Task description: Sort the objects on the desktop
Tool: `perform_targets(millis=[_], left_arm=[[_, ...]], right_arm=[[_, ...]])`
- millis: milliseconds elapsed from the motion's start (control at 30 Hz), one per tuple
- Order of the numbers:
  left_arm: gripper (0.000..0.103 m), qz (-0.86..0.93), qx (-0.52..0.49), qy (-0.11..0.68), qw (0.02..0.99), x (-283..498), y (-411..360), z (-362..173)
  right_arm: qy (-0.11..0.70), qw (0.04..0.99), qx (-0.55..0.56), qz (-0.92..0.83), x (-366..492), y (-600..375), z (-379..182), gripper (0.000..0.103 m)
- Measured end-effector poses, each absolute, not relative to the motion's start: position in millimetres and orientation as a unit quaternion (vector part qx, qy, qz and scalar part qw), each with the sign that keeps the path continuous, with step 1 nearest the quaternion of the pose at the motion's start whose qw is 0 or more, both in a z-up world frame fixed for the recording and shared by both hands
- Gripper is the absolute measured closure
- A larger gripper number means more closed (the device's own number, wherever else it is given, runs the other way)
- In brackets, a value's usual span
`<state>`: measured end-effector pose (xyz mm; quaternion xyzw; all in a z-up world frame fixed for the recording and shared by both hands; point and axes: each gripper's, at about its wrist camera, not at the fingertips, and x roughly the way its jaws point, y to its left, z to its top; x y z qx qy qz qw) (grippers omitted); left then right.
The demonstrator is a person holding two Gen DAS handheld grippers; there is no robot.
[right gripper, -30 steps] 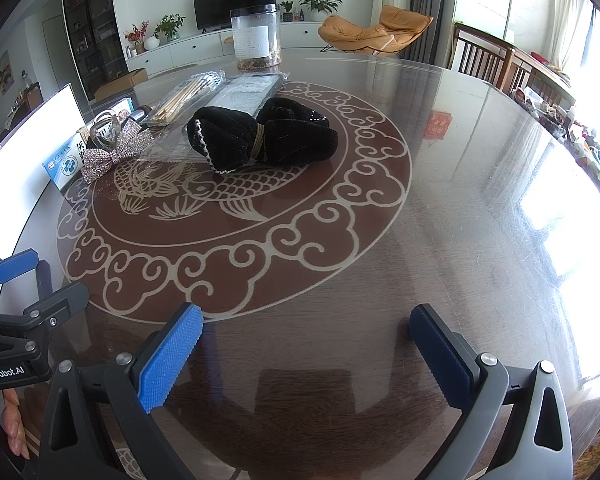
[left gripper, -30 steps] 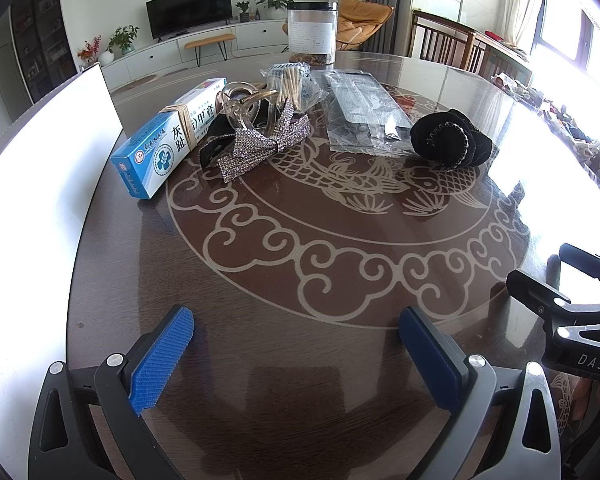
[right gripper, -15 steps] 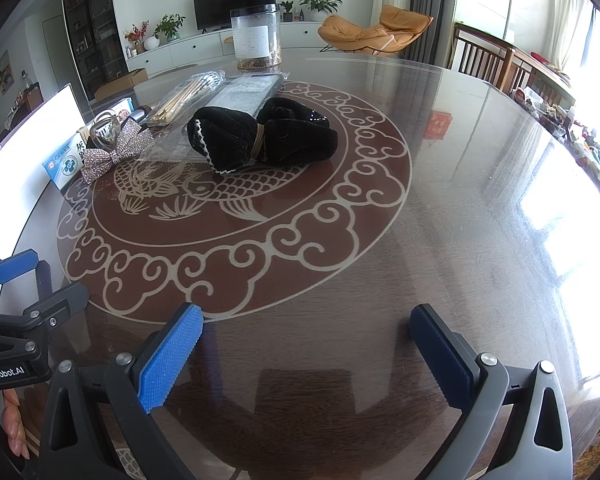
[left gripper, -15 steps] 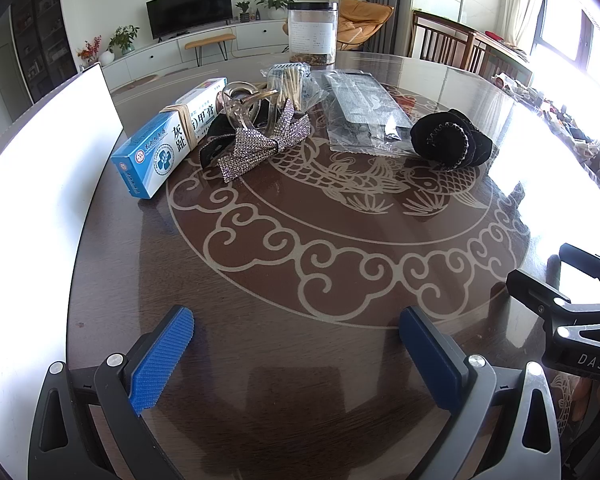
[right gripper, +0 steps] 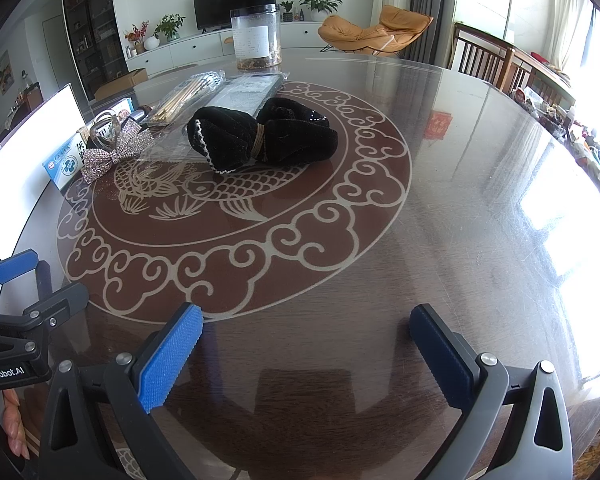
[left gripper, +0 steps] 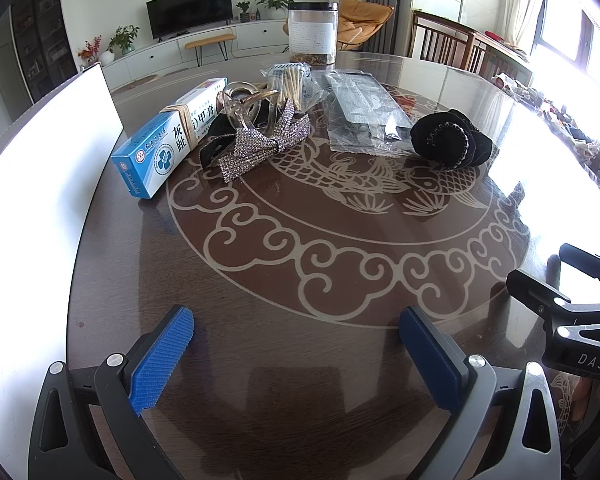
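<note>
Both grippers, left (left gripper: pixel 296 336) & right (right gripper: pixel 306 334), hover w/ fingers spread wide, empty, over counter (right gripper: pixel 440 208); black hair bow (right gripper: pixel 262 140) well ahead.

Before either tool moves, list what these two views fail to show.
- Jar contents: in both views too far and small to identify; label unreadable.
- Blue box: right wrist view, mostly hidden behind the sparkly bow; print is clearer in the left view.
- Clear hair clip: left wrist view, lower part hidden by the bow.
- White board: cut off by the left edge.
</note>
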<state>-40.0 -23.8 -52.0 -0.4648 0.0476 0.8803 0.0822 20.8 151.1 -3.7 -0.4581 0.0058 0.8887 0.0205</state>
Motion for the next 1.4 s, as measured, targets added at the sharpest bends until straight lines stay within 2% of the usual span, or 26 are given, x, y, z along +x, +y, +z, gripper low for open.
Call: perform_targets(millis=[1000,1233,1333,1400], left_arm=[[0.000,0.874,-0.475,0.052,0.087,-43.7,-24.0,-51.5],[0.000,0.876,-0.479,0.012,0.051,-70.2,-69.0,-4.9],[0.006,0.863,-0.502,0.016,0.051,-96.9,-82.2,3.7],[0.006,0.854,-0.517,0.044,0.047,-113.7,-79.1,5.4]], right_arm=[[0.006,0.020,-0.458,0.889,21.0,151.3,-4.0,0.000],[0.006,0.021,-0.458,0.889,20.7,151.1,-4.2,0.000],[0.006,0.021,-0.458,0.889,20.7,151.1,-4.3,0.000],[0.006,0.021,-0.458,0.889,20.6,151.1,-4.3,0.000]])
